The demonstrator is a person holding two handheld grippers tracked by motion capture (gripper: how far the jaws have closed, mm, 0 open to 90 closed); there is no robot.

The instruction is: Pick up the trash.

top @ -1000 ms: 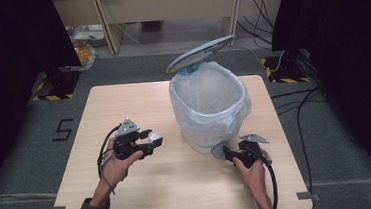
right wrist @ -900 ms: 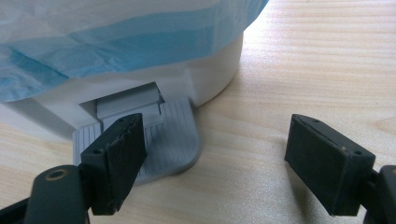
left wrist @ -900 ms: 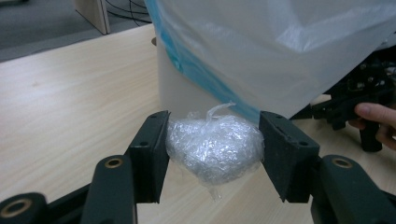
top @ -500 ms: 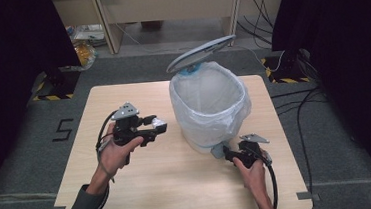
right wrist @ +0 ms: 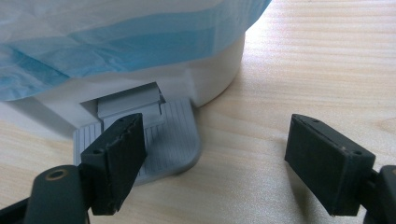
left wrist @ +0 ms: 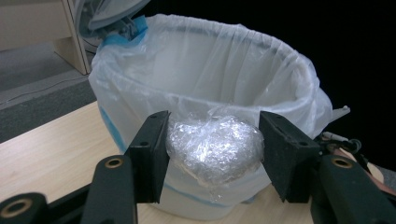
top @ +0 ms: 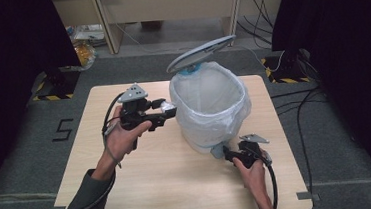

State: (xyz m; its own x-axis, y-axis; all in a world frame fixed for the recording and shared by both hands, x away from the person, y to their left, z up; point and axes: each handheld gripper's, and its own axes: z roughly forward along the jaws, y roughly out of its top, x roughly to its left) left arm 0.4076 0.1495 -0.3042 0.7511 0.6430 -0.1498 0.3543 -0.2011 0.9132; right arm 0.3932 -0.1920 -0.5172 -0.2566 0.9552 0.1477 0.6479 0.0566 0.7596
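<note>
1. From up high: the left claw point(top: 166, 108) is lifted off the wooden counter point(top: 145, 188) and sits just beside the rim of the white pedal bin point(top: 208, 102), with a shiny wad pinched at its tip. The bin's grey lid point(top: 200, 53) is tipped up at the back, and a clear bag point(top: 225, 119) is draped over its rim. The right claw point(top: 230, 153) is down low at the bin's foot, right by the grey pedal point(top: 218, 151).
2. Left gripper view: the claw point(left wrist: 214, 144) is clamped on a crumpled ball of plastic wrap point(left wrist: 214, 149), pads pressing both sides. The ball is hanging in front of the bin's wall, just below the rim.
3. Right gripper view: the right claw point(right wrist: 224, 151) is spread wide with nothing in it. One jaw sits over the ribbed pedal point(right wrist: 170, 140), the other over bare counter.
</note>
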